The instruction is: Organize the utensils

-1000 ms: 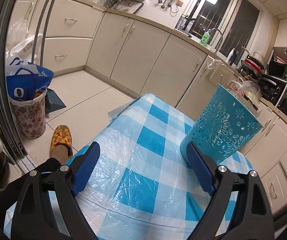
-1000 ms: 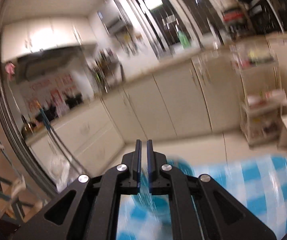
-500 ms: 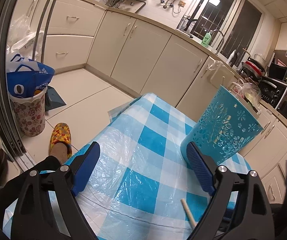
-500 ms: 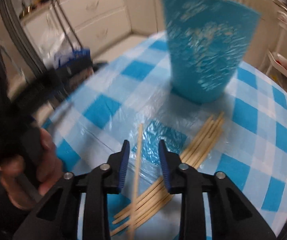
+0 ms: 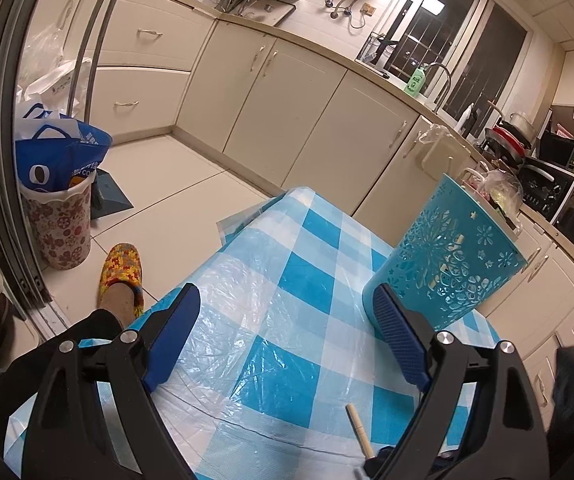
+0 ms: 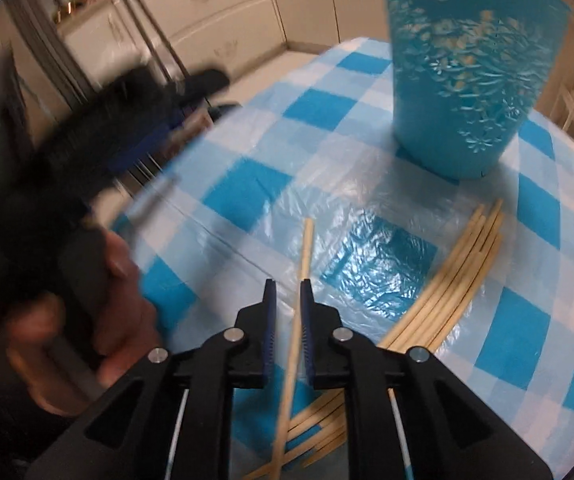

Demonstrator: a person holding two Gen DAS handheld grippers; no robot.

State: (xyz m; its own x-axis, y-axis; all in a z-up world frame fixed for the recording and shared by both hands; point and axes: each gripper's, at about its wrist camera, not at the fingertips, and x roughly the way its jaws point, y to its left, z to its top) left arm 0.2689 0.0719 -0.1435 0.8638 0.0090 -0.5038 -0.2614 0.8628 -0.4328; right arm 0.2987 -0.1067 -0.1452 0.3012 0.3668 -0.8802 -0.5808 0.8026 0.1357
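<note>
Left wrist view: left tool (image 5: pixel 285 334) gapes wide, empty, over the checked desk (image 5: pixel 311 280); blue basket (image 5: pixel 453 258) stands upright just past its right finger; one chopstick (image 5: pixel 359 432) end shows near that finger.

Right wrist view: right tool (image 6: pixel 287 300) stands narrow, its jaws having just been closing, one chopstick (image 6: pixel 301 280) between them, contact unclear. Bundle of chopsticks (image 6: pixel 443 292) lies beside, before the basket (image 6: pixel 467 76).

Left hand (image 6: pixel 87 308) and tool blurred
</note>
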